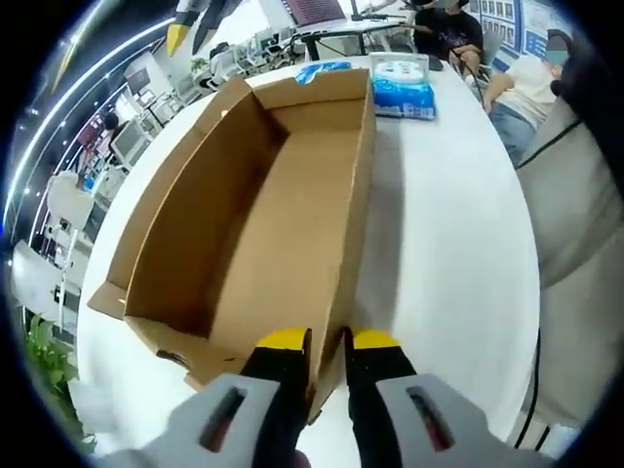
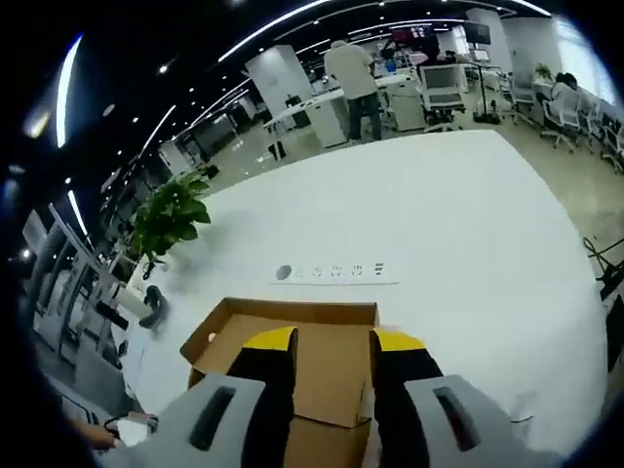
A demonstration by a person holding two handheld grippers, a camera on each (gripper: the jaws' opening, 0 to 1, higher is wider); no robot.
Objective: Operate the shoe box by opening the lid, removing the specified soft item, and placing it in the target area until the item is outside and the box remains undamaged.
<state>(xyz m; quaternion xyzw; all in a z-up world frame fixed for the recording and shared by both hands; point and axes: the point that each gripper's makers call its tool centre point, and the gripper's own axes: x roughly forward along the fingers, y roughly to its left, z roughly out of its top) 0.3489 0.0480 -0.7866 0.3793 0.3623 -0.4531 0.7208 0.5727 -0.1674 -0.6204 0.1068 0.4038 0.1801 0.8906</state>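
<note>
Cardboard fills the left gripper view: the shoe box (image 1: 255, 210) lies open and looks empty, its side wall pinched between the left gripper (image 1: 328, 343)'s narrow jaws at bottom centre. No soft item can be made out. The grip should stay light to spare the wall. The right gripper (image 2: 331, 343) hovers with jaws parted above a cardboard flap (image 2: 322, 366); the white table (image 2: 439, 224) offers open room upper right.

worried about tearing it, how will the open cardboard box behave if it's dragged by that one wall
Probably light: the cardboard box looks empty inside. The thin wall pinched by the left gripper may flex or crease. On the smooth white table it should slide, perhaps pivoting.
</note>
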